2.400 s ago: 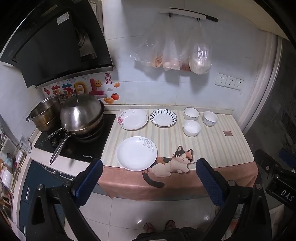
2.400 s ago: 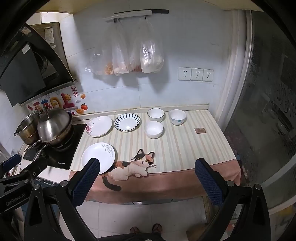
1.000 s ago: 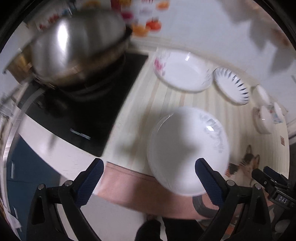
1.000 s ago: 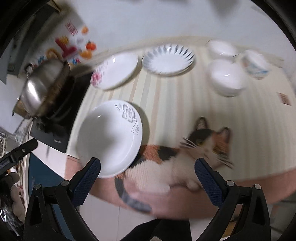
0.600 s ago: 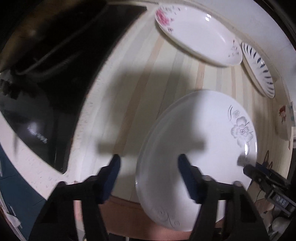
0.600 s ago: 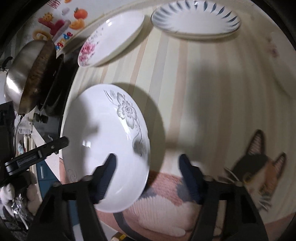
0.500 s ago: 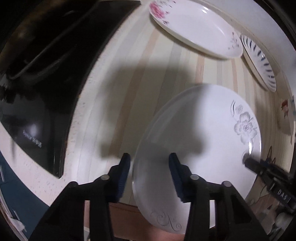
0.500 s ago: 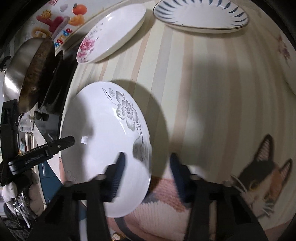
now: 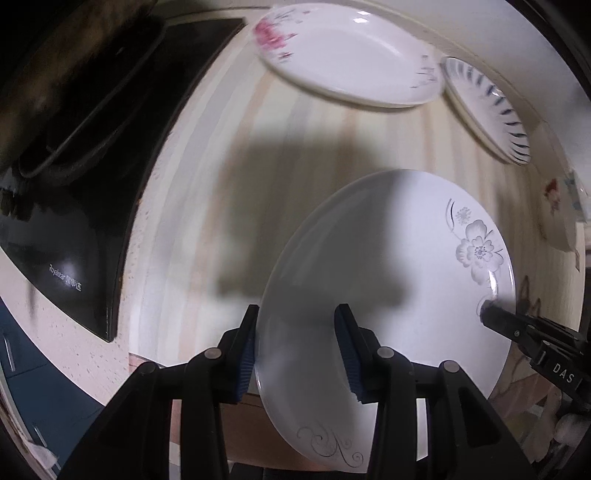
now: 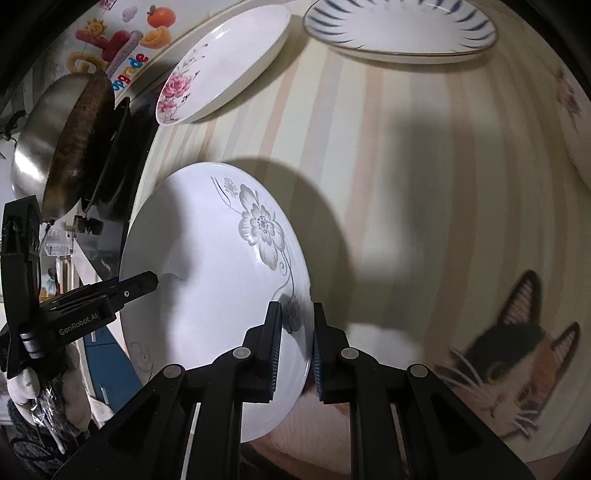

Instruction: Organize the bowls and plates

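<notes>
A white plate with a grey flower (image 9: 388,280) (image 10: 214,295) lies near the front edge of the striped counter. My left gripper (image 9: 297,347) straddles its left rim, jaws close on either side with a gap still showing. My right gripper (image 10: 297,347) is closed down on its right rim, one finger above and one below. Each gripper shows in the other's view, the right one (image 9: 517,328) and the left one (image 10: 110,291). A pink-flower plate (image 9: 347,55) (image 10: 221,66) and a blue-striped plate (image 9: 487,110) (image 10: 399,29) lie at the back.
A black induction hob (image 9: 74,184) with a steel pan (image 10: 62,140) stands left of the plate. A cat-print cloth (image 10: 509,350) hangs over the counter's front edge at the right. A bowl's edge (image 9: 557,221) shows at the far right.
Both grippers came down from a high view of the counter to the grey-flower plate. Their jaws narrowed from wide open onto its opposite rims.
</notes>
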Motion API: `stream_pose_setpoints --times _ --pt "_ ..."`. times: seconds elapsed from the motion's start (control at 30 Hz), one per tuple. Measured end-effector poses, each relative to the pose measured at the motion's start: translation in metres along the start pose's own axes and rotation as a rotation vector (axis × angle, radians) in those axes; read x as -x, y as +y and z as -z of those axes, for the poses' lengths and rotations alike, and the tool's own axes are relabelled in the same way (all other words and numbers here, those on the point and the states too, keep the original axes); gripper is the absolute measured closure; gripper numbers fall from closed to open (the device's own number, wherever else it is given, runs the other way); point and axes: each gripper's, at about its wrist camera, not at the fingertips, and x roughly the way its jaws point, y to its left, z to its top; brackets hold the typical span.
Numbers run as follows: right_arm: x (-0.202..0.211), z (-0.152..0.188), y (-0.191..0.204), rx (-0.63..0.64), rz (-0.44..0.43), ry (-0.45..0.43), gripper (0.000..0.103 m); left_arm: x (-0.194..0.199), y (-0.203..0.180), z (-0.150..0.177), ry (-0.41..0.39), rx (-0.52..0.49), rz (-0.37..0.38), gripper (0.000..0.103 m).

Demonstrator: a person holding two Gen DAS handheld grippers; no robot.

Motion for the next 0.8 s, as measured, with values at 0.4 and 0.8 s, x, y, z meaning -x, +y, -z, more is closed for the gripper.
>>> stream_pose_setpoints --times 0.4,0.8 --pt "0.085 0.037 -0.063 -0.076 0.037 -0.084 0.086 0.013 -0.097 0.013 -0.037 -0.159 0.071 0.065" --pt "0.094 0.063 -0.135 -0.187 0.062 -0.123 0.086 -0.023 -0.148 0.007 -0.009 -0.252 0.067 0.065"
